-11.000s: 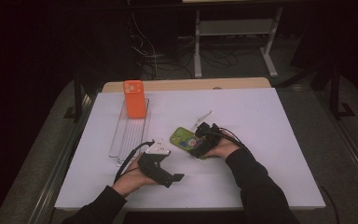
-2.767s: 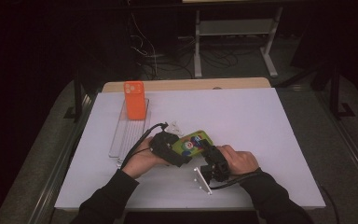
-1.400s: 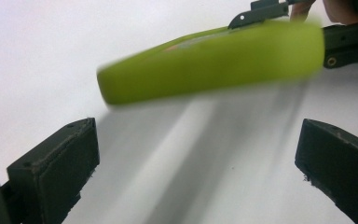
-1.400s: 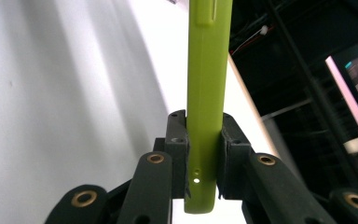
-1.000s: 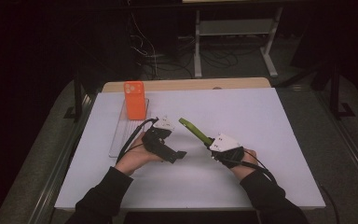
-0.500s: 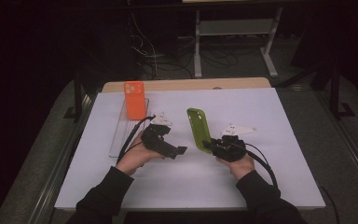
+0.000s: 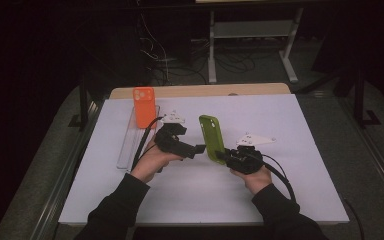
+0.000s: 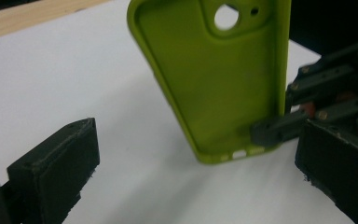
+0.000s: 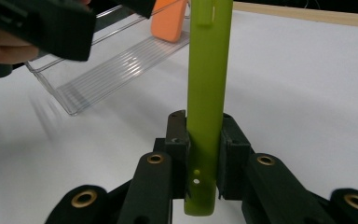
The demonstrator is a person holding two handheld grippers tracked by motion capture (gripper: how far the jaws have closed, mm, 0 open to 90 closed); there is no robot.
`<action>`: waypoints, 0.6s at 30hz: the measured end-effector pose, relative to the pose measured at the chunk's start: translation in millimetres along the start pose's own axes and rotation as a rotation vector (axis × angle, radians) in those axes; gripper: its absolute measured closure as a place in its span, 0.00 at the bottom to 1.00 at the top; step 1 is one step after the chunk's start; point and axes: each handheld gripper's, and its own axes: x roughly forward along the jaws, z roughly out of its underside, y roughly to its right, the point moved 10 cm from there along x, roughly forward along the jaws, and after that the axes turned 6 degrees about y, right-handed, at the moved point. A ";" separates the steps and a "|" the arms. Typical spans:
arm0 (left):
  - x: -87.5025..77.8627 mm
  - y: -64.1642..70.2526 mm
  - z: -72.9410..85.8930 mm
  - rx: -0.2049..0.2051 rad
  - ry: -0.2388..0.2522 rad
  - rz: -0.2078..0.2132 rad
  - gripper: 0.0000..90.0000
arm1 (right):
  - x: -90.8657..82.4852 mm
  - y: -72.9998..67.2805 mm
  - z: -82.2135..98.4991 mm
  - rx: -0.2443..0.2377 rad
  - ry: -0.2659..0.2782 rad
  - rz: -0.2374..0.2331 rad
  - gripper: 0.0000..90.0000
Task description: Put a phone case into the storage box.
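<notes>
A lime-green phone case [image 7: 212,137] stands upright above the white table, and my right gripper [image 7: 221,156] is shut on its bottom edge. In the right gripper view the case [image 9: 207,70] rises edge-on from between the two pads of the right gripper [image 9: 204,140]. My left gripper [image 7: 197,148] points right at the case, a little short of it, and is open. In the left gripper view the hollow inside of the case [image 8: 219,79] faces me beyond the left gripper [image 8: 196,186], with no pad touching it.
An orange phone case [image 7: 143,106] stands in the far end of a clear plastic rack [image 7: 130,145] at the left. A white sheet [image 7: 280,190] covers the table, with a wooden edge [image 7: 200,91] at the back.
The right gripper has turned the green case from a low slant to upright. Both hands have stayed nearly in place. Longer ago the case lay flat on the table.
</notes>
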 end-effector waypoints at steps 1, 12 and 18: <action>1.3 0.0 -1.9 0.000 0.003 0.002 0.00 | 0.1 -0.9 -0.4 -0.003 0.002 -0.003 0.84; 14.3 7.8 -18.7 -0.027 0.043 0.050 0.00 | 0.5 -7.5 -1.7 -0.015 0.004 -0.013 0.84; 19.9 7.0 -20.1 -0.031 0.066 0.056 0.00 | 1.3 -10.4 -2.0 -0.035 0.007 -0.017 0.84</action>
